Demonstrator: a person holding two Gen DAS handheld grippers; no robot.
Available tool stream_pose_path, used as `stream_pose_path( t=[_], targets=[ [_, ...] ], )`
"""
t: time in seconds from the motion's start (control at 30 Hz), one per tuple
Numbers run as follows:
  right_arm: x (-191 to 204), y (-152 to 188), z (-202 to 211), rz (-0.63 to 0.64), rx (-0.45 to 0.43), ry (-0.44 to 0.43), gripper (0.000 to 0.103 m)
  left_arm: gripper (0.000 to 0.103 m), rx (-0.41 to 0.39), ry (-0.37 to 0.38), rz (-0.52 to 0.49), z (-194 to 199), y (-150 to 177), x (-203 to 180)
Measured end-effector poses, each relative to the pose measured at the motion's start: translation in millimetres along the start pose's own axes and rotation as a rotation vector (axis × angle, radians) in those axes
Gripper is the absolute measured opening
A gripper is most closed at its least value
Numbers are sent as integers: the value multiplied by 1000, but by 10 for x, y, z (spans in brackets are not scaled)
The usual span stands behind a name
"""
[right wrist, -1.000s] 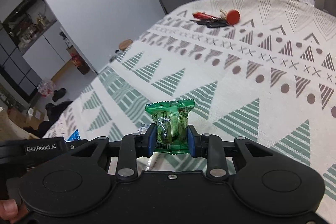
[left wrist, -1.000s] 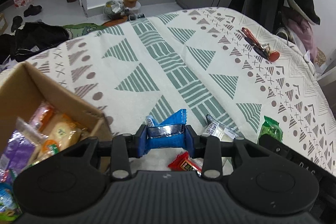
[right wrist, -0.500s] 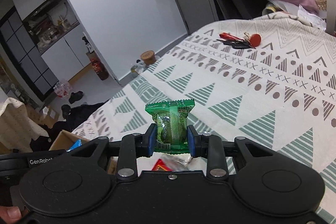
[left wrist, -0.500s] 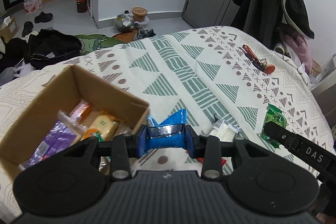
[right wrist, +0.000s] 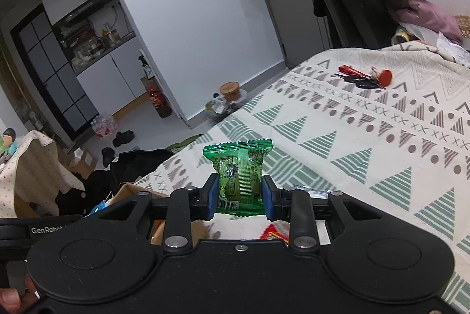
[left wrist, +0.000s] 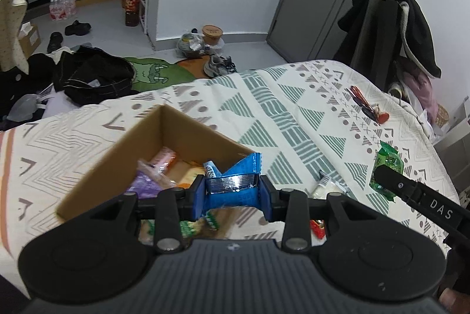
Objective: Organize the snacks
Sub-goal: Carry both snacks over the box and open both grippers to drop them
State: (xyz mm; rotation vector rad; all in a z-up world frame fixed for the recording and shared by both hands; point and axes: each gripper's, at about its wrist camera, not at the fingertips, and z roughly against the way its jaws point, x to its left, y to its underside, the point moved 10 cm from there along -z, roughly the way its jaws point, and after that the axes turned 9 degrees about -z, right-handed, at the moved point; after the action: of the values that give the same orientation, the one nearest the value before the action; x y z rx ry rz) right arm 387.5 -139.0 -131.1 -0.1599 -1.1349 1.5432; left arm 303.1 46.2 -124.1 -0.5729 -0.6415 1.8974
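Observation:
My left gripper is shut on a blue snack packet, held above the near right corner of an open cardboard box with several snacks inside. My right gripper is shut on a green snack packet, lifted over the patterned bedspread; that same green packet shows at the right of the left wrist view. A white packet and a red packet lie on the bed beside the box. The red packet peeks out under my right gripper.
A bunch of keys with a red fob lies far right on the bed. Clothes, shoes and bags litter the floor beyond the bed edge. Coats hang on a rack at the right.
Both grippers have risen and swung left with their packets. The box has come from the left edge to under my left gripper, and the room beyond the bed has come into view.

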Motion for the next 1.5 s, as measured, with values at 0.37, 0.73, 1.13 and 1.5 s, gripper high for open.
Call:
stream_pose_path(
  t=[0.37,0.73,1.13,1.5],
  targets=[
    [439,175,-38,74,32,-44,30,37,-7,-24,40,215,-31,499],
    [700,304,-145,121,59,-53,30,37,43,0,55,96,117,698],
    [928,477,-340,154,111,-91,30,55,128,38,92,-180,209,849],
    [1035,492,-489,117,142,-127,37,76,115,8,82,-209,-31,986]
  ],
)
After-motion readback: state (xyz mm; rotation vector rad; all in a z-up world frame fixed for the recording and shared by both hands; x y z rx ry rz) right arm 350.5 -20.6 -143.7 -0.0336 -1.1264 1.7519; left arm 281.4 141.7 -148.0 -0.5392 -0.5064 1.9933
